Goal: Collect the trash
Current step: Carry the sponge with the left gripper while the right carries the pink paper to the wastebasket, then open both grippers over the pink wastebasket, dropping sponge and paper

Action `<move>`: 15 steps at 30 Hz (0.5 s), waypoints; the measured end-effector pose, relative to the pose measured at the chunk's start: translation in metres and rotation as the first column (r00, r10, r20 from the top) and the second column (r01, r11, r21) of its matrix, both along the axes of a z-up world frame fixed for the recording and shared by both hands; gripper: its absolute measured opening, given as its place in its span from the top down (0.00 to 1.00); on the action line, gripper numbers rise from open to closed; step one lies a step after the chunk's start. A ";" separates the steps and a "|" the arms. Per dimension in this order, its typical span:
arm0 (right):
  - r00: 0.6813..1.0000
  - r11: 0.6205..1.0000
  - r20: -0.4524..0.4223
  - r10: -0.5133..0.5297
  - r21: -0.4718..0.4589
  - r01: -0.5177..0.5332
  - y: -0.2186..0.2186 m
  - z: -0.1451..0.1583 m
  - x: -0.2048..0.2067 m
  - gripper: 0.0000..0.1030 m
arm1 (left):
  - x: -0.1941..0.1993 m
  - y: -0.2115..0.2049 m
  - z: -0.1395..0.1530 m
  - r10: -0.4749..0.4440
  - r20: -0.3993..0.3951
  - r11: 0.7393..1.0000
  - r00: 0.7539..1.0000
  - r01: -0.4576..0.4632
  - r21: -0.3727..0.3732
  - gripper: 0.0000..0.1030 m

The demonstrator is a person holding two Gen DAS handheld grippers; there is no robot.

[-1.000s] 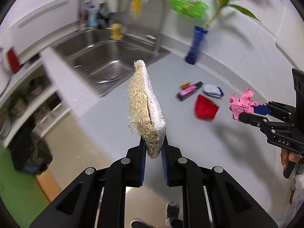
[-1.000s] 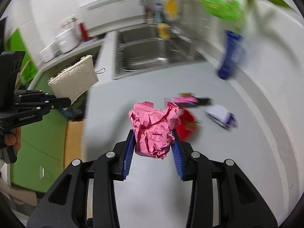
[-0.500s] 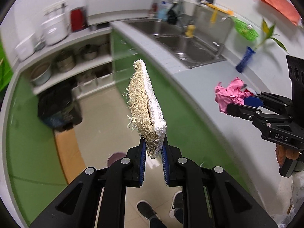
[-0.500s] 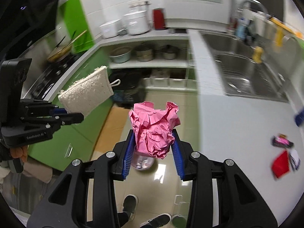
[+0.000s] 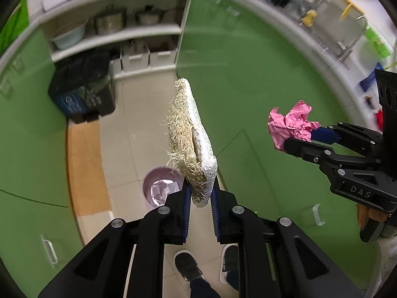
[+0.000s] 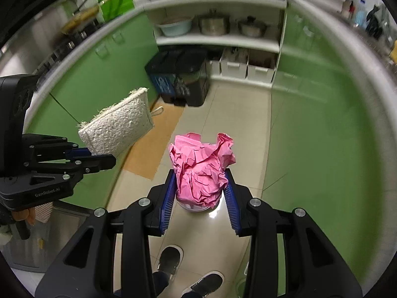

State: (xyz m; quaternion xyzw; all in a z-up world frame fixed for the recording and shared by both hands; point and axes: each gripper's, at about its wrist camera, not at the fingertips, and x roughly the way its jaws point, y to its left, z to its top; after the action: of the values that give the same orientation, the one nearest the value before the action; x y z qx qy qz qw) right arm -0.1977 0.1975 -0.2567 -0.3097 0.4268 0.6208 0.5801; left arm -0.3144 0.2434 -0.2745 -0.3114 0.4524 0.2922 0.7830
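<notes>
Both hands aiming down at small pink bin (image 5: 162, 189) on floor, so drop is lining up imo. Left gripper (image 5: 200, 196) fingers pinching nearly shut on loofah sponge (image 5: 189, 140) by bottom edge, keeping it upright. Right gripper (image 6: 199, 193) fingers partway open, squeezing crumpled pink paper (image 6: 201, 166) right over bin, though paper is mostly hiding it there.

At the centre of the frame the left tongs (image 5: 200, 193) pinch the lower end of a scrubbing sponge (image 5: 189, 141), which stands up on edge, its fibrous side facing left. Just below and left of the sponge, a small pink bin (image 5: 158, 188) sits on the tiled floor (image 5: 139, 114). At the right edge the right tongs (image 5: 301, 137) clamp a crumpled pink paper (image 5: 290, 124). Green cabinet doors (image 5: 248, 74) fill the background. Two shoes (image 5: 187, 264) show at the bottom. A dark bin (image 5: 82, 87) stands at the left.
</notes>
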 end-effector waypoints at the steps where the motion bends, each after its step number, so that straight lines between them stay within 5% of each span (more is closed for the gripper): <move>1: 1.000 1.000 0.000 -0.001 -0.003 0.001 0.003 -0.014 -0.002 0.63 | -0.003 0.005 -0.017 0.006 0.000 1.000 1.000 -0.006 -0.005 0.84; 7: 1.000 0.999 0.007 -0.015 -0.030 0.015 0.031 -0.101 -0.001 0.63 | -0.007 0.033 -0.110 0.022 0.017 0.999 1.000 -0.022 -0.041 0.83; 9: 1.000 0.999 0.014 -0.021 -0.045 0.022 0.039 -0.122 0.001 0.63 | -0.006 0.042 -0.133 0.029 0.032 0.998 0.999 -0.027 -0.064 0.54; 10: 1.000 0.998 0.015 -0.024 -0.049 0.024 0.042 -0.130 0.002 0.63 | -0.007 0.045 -0.142 0.045 0.031 0.997 0.999 -0.043 -0.062 0.04; 15: 1.000 0.997 0.022 -0.001 -0.080 0.003 0.051 -0.157 -0.001 0.63 | -0.010 0.059 -0.161 0.091 0.020 0.993 0.996 -0.090 -0.072 0.05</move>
State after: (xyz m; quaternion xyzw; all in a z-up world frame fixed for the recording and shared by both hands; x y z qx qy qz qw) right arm -0.1986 0.2480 -0.4142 -0.3389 0.4454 0.5991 0.5725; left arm -0.3249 0.3028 -0.4357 -0.3625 0.4387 0.3075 0.7626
